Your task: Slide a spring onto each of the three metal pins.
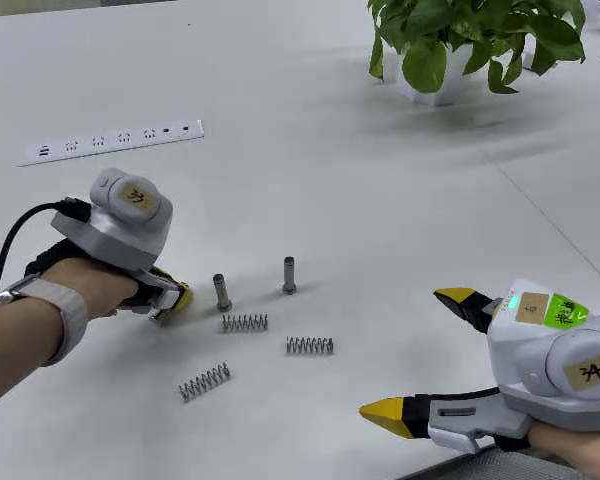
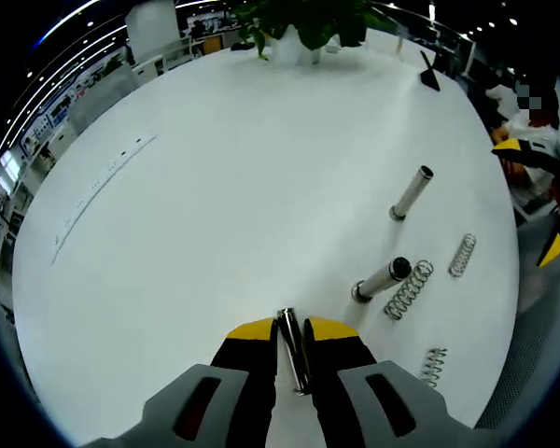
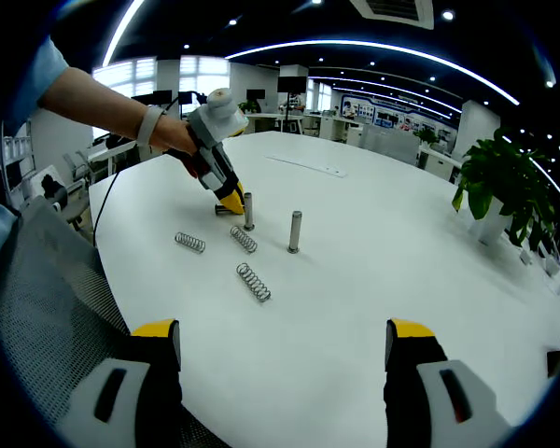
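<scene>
A white power strip (image 1: 112,142) lies on the table (image 1: 330,190), well apart from 1 potted plant (image 1: 470,35) (white pot).

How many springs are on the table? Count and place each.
3. The middle spring lies beside the left upright pin, the right spring in front of the other pin, the nearest spring in front of those, further left. None seems hidden.
</scene>
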Motion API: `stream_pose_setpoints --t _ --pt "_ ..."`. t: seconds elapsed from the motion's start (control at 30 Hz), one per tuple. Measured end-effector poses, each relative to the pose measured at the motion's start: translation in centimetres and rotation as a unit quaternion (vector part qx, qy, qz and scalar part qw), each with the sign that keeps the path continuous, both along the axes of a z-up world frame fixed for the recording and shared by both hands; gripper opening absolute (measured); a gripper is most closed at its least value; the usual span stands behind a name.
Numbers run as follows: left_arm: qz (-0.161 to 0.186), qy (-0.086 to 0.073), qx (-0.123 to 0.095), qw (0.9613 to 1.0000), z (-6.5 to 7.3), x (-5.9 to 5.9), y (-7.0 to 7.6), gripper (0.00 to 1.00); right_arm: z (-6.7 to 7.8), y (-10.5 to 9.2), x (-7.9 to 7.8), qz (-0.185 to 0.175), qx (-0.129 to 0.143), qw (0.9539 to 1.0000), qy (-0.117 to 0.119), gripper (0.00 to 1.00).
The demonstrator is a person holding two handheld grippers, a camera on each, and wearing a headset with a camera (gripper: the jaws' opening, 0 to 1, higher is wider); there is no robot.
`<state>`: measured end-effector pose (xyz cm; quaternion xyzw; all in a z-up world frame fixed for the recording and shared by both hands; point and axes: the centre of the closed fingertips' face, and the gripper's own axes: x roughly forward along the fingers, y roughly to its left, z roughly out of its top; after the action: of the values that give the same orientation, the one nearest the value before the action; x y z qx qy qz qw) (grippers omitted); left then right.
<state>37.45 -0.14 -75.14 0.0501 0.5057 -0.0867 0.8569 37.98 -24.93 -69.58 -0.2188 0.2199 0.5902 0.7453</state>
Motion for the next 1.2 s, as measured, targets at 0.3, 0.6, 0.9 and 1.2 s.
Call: stream_pose_setpoints --t 0.3,0.6,0.9,1.2 --pt "0.015 0.011 0.007 0.9998 0.2 -0.2 0.2 0.08 0.0 0.0 -0.1 0.005 -0.001 1.0 0.0 0.92" --pt "0.053 -0.016 -0.044 0.9975 0.4 -0.6 0.3 0.07 0.0 0.0 -0.2 0.004 -0.001 1.0 -0.001 0.92" --pt "0.052 -0.049 -0.062 0.9955 1.5 -1.1 0.4 0.07 0.0 0.0 -0.2 0.005 -0.002 1.0 -0.001 0.92" --pt "0.063 -0.094 -0.066 0.9914 3.4 -2.4 1.0 0.07 0.0 0.1 -0.4 0.01 -0.005 0.9999 -0.001 0.92"
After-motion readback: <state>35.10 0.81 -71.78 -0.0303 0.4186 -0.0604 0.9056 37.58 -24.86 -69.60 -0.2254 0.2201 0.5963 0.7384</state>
